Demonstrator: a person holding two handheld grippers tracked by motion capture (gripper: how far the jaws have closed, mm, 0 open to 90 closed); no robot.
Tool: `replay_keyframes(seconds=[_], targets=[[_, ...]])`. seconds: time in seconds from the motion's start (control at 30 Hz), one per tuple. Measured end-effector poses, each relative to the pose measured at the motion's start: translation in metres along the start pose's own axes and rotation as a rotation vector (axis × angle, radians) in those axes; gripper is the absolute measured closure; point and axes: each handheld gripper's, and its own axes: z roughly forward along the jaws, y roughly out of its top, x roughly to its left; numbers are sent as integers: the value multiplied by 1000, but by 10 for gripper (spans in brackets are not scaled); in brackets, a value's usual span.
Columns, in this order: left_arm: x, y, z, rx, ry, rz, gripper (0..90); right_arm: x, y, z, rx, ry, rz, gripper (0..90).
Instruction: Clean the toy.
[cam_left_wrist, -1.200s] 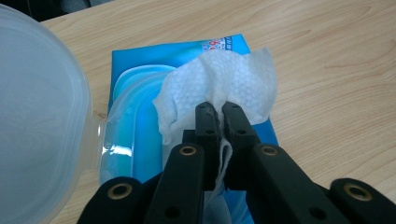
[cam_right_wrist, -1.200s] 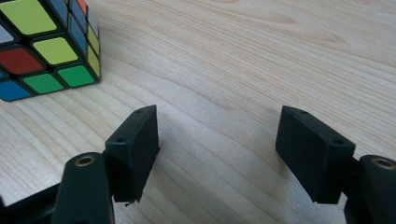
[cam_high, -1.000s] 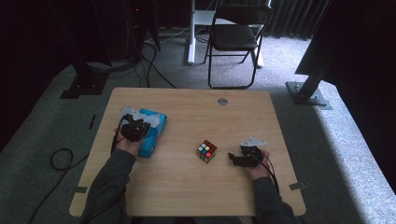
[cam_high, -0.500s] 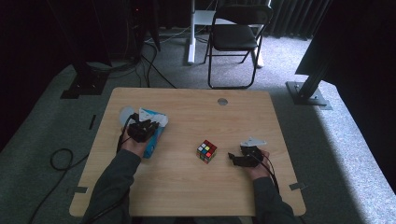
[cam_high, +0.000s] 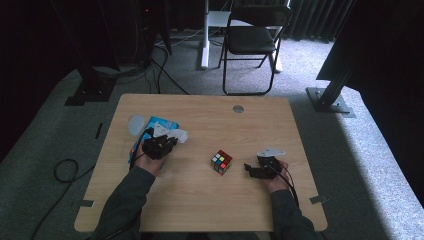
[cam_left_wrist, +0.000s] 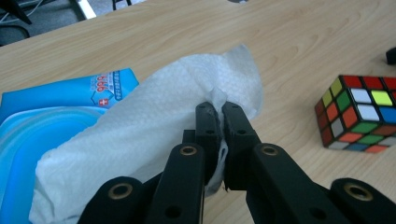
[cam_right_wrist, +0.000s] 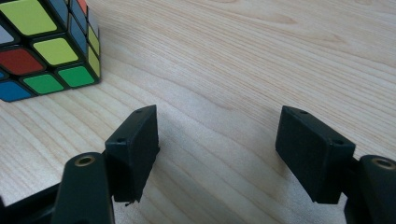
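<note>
The left claw (cam_left_wrist: 222, 112) pinches a crumpled white wet wipe (cam_left_wrist: 154, 135) above its blue wipe pack (cam_left_wrist: 70, 93); the right claw (cam_right_wrist: 217, 140) gapes beside the multicoloured puzzle cube (cam_right_wrist: 42, 46).

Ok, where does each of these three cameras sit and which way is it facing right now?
High view: fixed above the person's side, facing forward and down on the table; forearms, left gripper and right gripper show.
Left gripper view: rides the left gripper, looks along jaws shut on a white wipe by the blue wipe pack.
Right gripper view: rides the right gripper, low over the wood, jaws apart.
Shared: all three show the puzzle cube.
</note>
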Motion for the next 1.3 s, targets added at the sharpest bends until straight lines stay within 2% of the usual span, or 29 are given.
replay_keyframes(seconds=[0.07,0.13,0.17,0.2,0.23,0.3,0.37,0.4,0.57,0.73,0.77,0.8,0.9,1.03,1.2,1.3], targets=[[1,-4,0,3,6,16,864,0,0,0,0,0,0,297],[1,-8,1,4,53,38,839,0,0,0,1,0,-1,297],[1,-10,1,6,86,46,741,0,0,0,1,0,-1,297],[2,-11,1,8,107,49,741,0,0,0,0,0,-1,297],[2,-13,2,8,121,45,638,0,0,0,0,0,-1,297],[4,-15,3,15,166,53,568,0,0,0,0,0,-1,297],[6,-17,6,23,188,57,547,0,0,0,0,0,-1,297],[7,-19,7,33,205,61,498,0,0,0,0,0,-2,297],[10,-26,12,68,240,85,446,0,0,0,0,0,-1,297],[11,-29,15,83,248,94,450,0,0,0,0,0,-1,297],[11,-29,15,86,254,98,464,0,0,0,0,0,-1,297],[12,-28,14,90,260,94,522,0,0,0,0,0,-1,297],[16,-28,12,90,255,73,575,0,0,0,0,0,-1,297],[19,-28,12,88,242,38,630,0,0,0,0,0,-1,297],[26,-27,9,81,203,-43,687,0,0,0,0,0,-1,297],[30,-27,8,73,191,-73,737,0,0,0,0,0,-1,297]])
